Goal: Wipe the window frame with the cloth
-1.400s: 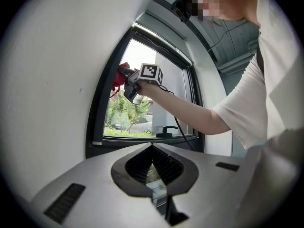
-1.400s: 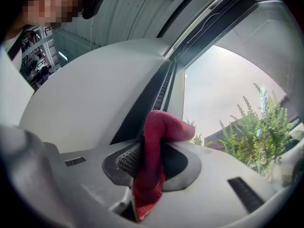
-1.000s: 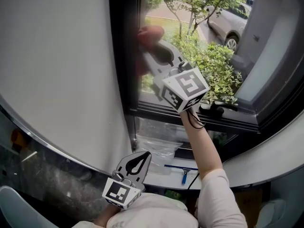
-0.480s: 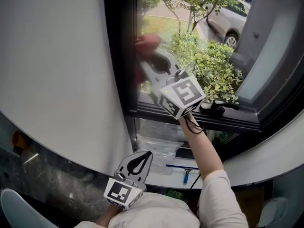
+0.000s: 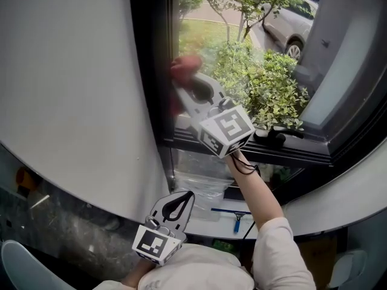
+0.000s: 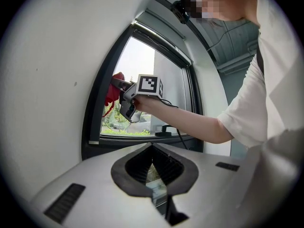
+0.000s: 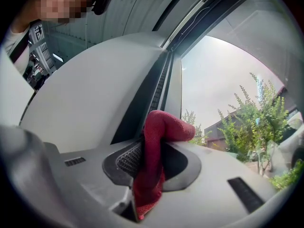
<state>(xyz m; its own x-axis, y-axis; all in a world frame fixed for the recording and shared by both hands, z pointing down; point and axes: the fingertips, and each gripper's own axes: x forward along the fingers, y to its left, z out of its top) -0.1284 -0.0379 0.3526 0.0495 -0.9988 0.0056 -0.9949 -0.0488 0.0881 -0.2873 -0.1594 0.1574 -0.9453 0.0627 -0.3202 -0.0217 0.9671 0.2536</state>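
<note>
Window frame (image 5: 151, 71) is dark, set in a plain white wall (image 5: 72, 71), with shrubs (image 5: 272, 89) and a parked car (image 5: 290, 32) outside. Right gripper (image 5: 184, 83) jaws clamp the red cloth (image 5: 186, 66) against the frame's left upright, a bit lower than a second ago. Left gripper (image 5: 181, 199) hangs near, jaws closed on nothing, hasn't budged.

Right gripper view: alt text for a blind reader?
The right tool is shut on a red cloth, its folded end held up at the dark window frame. A white wall lies left; green shrubs show beyond the glass at right.
</note>
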